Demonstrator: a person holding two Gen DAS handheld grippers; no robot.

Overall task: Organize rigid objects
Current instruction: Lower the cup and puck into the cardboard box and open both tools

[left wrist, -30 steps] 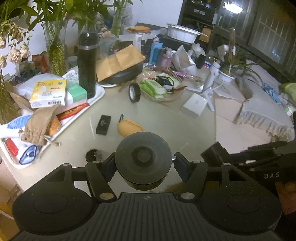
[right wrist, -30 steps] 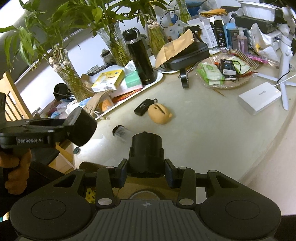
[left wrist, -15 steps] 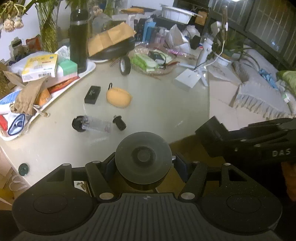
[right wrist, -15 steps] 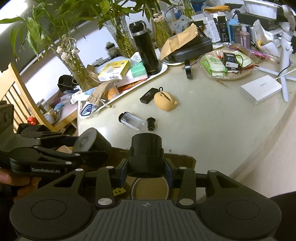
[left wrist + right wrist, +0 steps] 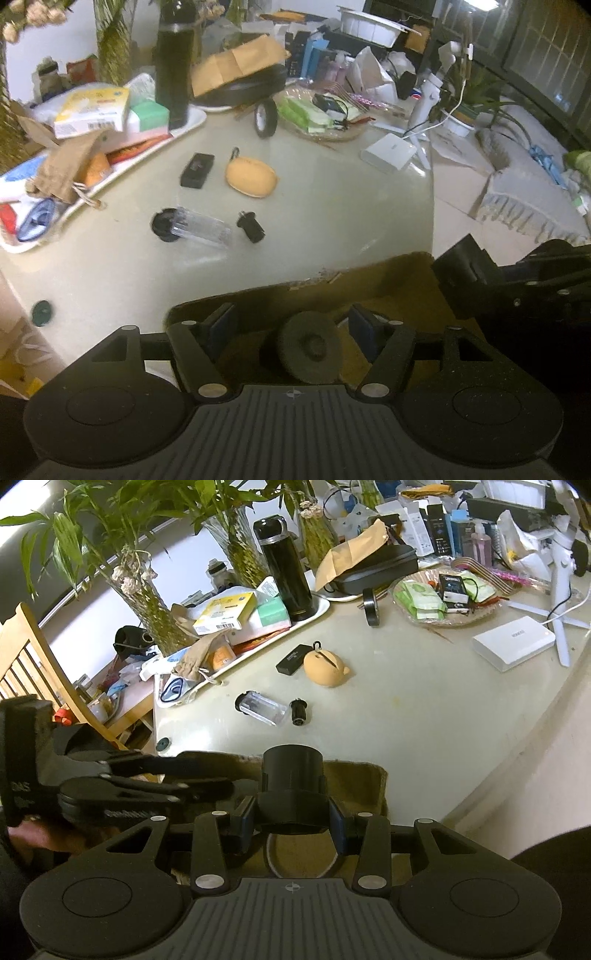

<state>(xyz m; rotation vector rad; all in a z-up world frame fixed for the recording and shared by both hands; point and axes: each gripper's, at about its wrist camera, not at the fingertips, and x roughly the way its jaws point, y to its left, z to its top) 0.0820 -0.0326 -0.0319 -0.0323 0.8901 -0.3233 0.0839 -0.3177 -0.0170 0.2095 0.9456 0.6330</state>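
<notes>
My left gripper [image 5: 290, 326] is open over a cardboard box [image 5: 388, 280] at the table's near edge. A black round disc [image 5: 310, 347] lies below, between the fingers, clear of both pads. My right gripper [image 5: 291, 819] is shut on a black cylinder [image 5: 291, 775] above the same box [image 5: 365, 786]. On the table lie a clear tube with a black cap [image 5: 192, 229], a small black plug [image 5: 251, 229], a tan pouch [image 5: 251, 179] and a black flat case [image 5: 197, 170].
A white tray [image 5: 192, 123] with boxes and a black flask [image 5: 173, 62] stands at the left. A tape roll [image 5: 265, 118], a wicker plate of packets [image 5: 321, 110] and a white box [image 5: 388, 153] are farther back. A wooden chair [image 5: 33, 664] is at the left.
Both grippers pulled back from the table to over the box. The left gripper opened and the black disc dropped from its fingers.
</notes>
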